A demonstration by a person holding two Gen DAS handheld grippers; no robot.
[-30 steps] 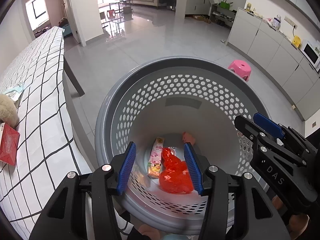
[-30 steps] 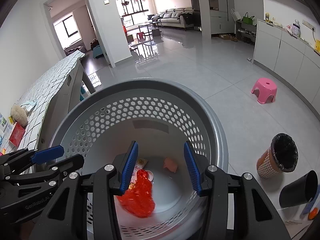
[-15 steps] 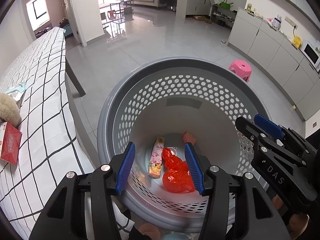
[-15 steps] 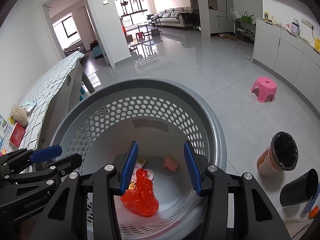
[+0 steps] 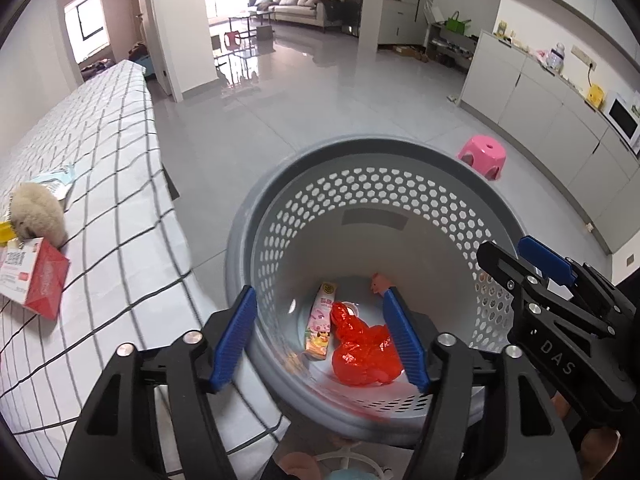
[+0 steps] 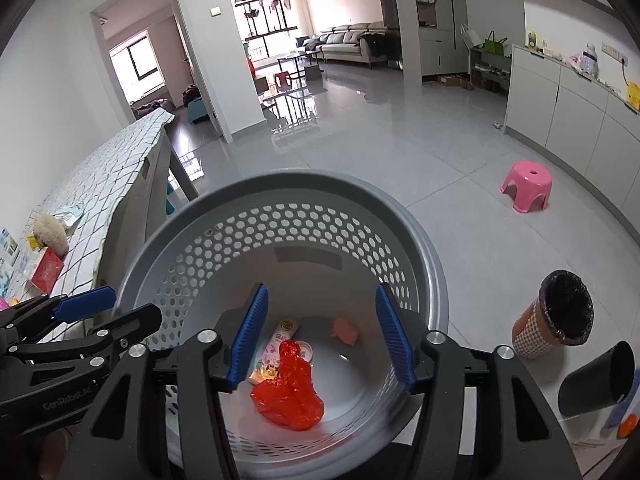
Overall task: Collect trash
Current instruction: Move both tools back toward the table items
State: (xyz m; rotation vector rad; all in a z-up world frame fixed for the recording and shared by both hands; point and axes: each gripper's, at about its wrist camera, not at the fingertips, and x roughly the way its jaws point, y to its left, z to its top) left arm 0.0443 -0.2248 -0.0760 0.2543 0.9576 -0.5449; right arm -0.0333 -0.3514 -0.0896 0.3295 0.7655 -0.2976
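Grey perforated basket [image 5: 372,160] on the floor just right of the checked tabletop [image 5: 100,152]; in its bottom lie a red plastic bag [image 5: 364,350], a pink snack packet [image 5: 320,322] and a small pink scrap [image 5: 380,281]. Left gripper [image 5: 320,338] and right gripper [image 6: 320,340] hover above the rim, fingers just opened wider, holding nothing. Only the right view shows a lined bin [image 6: 560,320] and dark cup [image 6: 596,380] at right; tabletop clutter at left is partly cut off.
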